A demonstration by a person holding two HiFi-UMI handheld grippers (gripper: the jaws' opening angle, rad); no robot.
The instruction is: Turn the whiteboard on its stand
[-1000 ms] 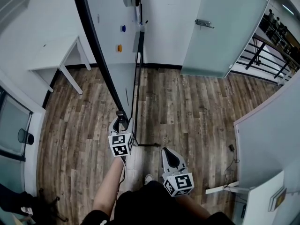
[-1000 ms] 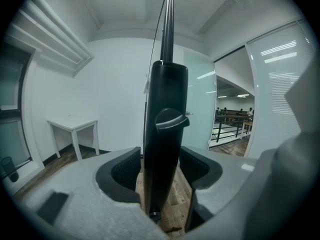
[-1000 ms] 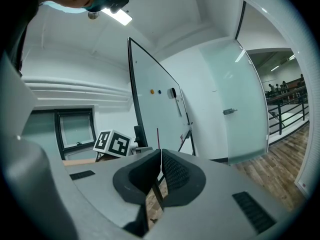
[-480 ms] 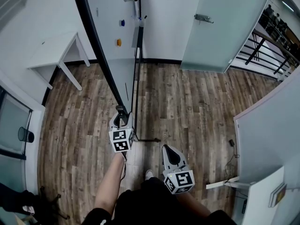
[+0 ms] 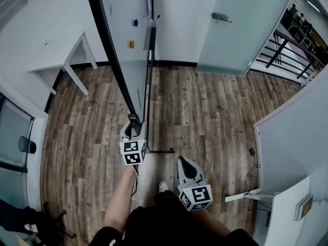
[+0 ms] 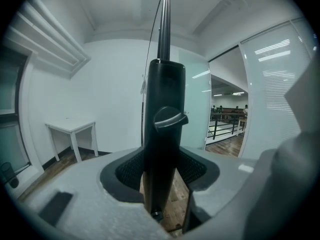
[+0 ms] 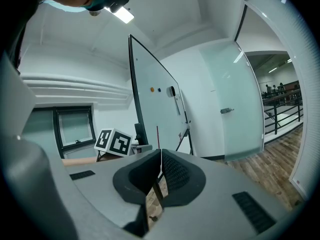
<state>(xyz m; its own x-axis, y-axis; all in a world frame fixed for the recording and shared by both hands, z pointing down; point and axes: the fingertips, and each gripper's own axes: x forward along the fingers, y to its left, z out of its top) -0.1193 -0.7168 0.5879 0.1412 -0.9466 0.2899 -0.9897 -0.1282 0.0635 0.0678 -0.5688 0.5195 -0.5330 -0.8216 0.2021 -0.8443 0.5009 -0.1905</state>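
The whiteboard (image 5: 123,35) stands on its stand, seen nearly edge-on, with its black frame (image 5: 110,60) running down toward me. My left gripper (image 5: 132,124) is at the frame's lower corner. In the left gripper view its pads press on both sides of the black frame piece (image 6: 162,149), which bears a locking knob (image 6: 170,119). The left gripper (image 6: 161,184) is shut on it. My right gripper (image 5: 184,163) hangs lower right, away from the board, with its jaws (image 7: 159,176) shut and nothing between them. The right gripper view shows the whiteboard (image 7: 155,104) beyond the left gripper's cube (image 7: 114,141).
The stand's foot (image 5: 159,151) lies on the wooden floor just right of the left gripper. A white table (image 5: 56,53) stands far left, a frosted glass door (image 5: 246,24) at the back, a railing (image 5: 292,40) beyond it. Another white panel (image 5: 297,147) stands at right. Magnets (image 5: 131,44) sit on the board.
The left gripper has crept slightly forward along the board's lower corner, and the black frame edge has shifted a little to the right in the head view. The right gripper has barely moved.
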